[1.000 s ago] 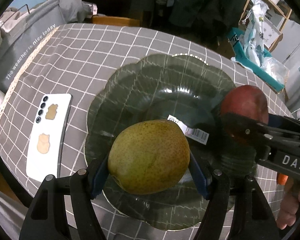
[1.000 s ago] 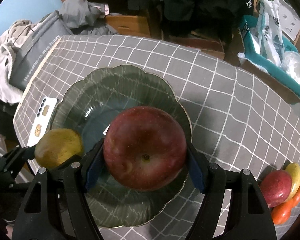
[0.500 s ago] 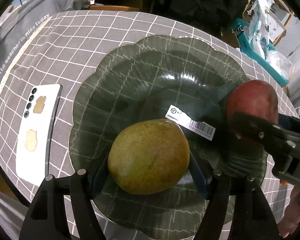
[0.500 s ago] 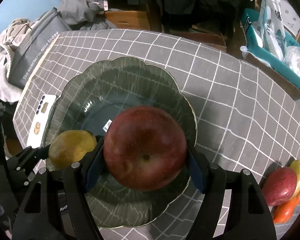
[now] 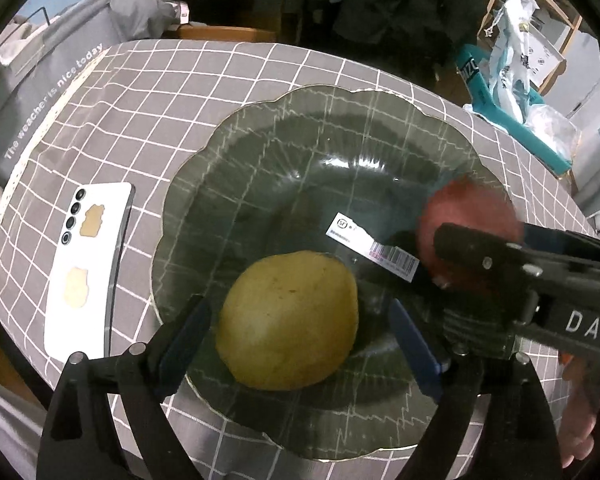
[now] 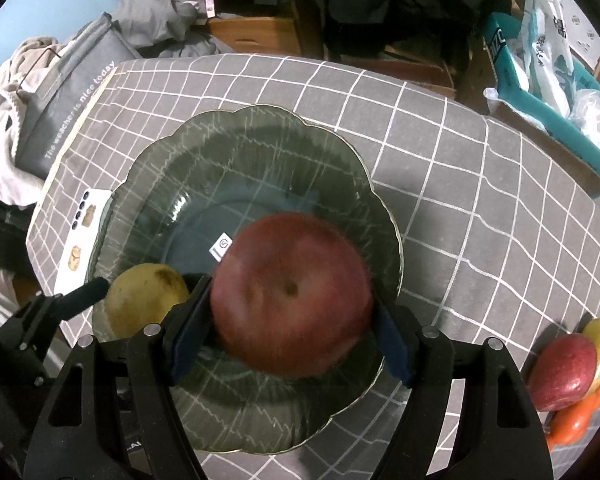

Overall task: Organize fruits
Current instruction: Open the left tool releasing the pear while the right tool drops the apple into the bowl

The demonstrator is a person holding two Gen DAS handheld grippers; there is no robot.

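A yellow-green pear (image 5: 287,320) lies in the near part of the dark green scalloped plate (image 5: 300,128). My left gripper (image 5: 298,340) is open, its blue pads standing clear of the pear on both sides. A red apple (image 6: 292,294) sits between the pads of my right gripper (image 6: 290,332), over the plate (image 6: 240,148); the pads look slightly apart from it and the apple is blurred. The pear (image 6: 146,304) shows at left in the right wrist view, the apple (image 5: 468,232) at right in the left wrist view.
A white phone (image 5: 88,264) lies left of the plate on the grey checked tablecloth. A barcode label (image 5: 372,252) lies in the plate. More fruit (image 6: 572,368) is piled at the table's right edge. A grey bag (image 5: 40,92) stands beyond the left edge.
My left gripper has opened and let the pear go onto the plate. My right gripper's pads have widened around the apple, which is now blurred.
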